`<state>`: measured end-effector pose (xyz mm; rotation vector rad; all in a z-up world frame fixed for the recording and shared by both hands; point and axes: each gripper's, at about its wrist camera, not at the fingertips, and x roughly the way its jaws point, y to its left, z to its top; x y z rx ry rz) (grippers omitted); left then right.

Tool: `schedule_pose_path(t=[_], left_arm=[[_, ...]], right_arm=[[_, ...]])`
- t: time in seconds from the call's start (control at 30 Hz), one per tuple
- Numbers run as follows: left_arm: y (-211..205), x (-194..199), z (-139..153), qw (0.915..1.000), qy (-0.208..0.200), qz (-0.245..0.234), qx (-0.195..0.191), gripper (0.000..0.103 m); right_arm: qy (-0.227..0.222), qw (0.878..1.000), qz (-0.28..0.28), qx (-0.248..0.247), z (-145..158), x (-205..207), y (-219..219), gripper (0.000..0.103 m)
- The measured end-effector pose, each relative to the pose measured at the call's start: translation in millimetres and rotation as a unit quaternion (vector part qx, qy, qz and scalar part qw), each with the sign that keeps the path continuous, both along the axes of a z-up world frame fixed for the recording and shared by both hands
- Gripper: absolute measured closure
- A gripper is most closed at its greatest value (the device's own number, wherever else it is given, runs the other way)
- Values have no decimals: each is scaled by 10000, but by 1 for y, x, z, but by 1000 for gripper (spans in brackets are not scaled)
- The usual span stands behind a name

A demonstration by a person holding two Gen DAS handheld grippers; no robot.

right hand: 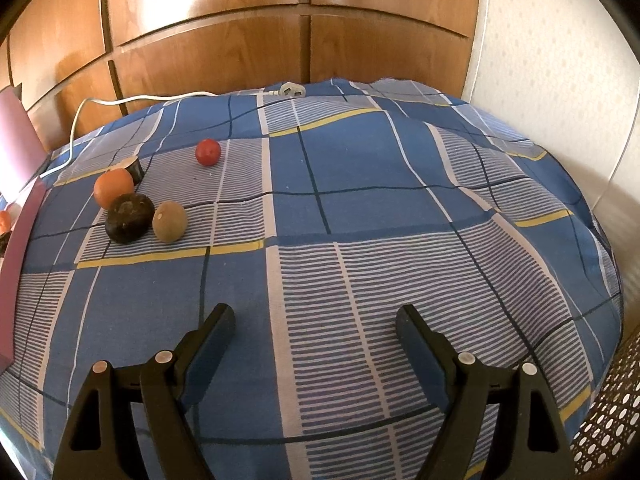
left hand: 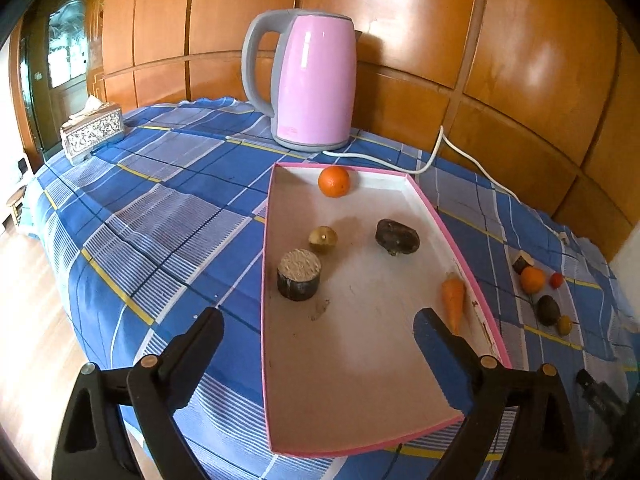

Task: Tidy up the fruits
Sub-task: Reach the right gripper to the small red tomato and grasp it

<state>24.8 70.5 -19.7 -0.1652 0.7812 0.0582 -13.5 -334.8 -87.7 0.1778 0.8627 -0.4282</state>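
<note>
A blue checked tablecloth (left hand: 160,216) carries a pink-rimmed tray (left hand: 404,360) holding an orange (left hand: 334,181), carrot (left hand: 454,298) and what may be a kiwi (left hand: 322,239). Left gripper (left hand: 320,322) and right gripper (right hand: 316,318) both gape wide, empty.

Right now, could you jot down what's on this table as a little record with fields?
Surface: blue checked cloth
Tray: pink-rimmed box, white inside
In tray: orange, carrot, dark fruit, small yellowish fruit, short dark cylinder
Loose on cloth: second orange, red tomato, dark round fruit, kiwi
Behind tray: pink kettle
Left tool: open, empty
Right tool: open, empty
</note>
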Motion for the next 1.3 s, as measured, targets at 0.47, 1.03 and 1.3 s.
schedule_pose_path(t=[0.47,1.03,1.3], left_arm=[[-14,-6,-3,9995,-13,-304,4,7],[-33,-7,-10,9979,62,-637,21,4],[-37,-6,-11,9976,86,-680,49,4]], right_arm=[[89,9999,61,106,2,1,-3,19],[-42,9956,675,641,32,28,0,62],[-101,9901,930,1046,42,64,0,66]])
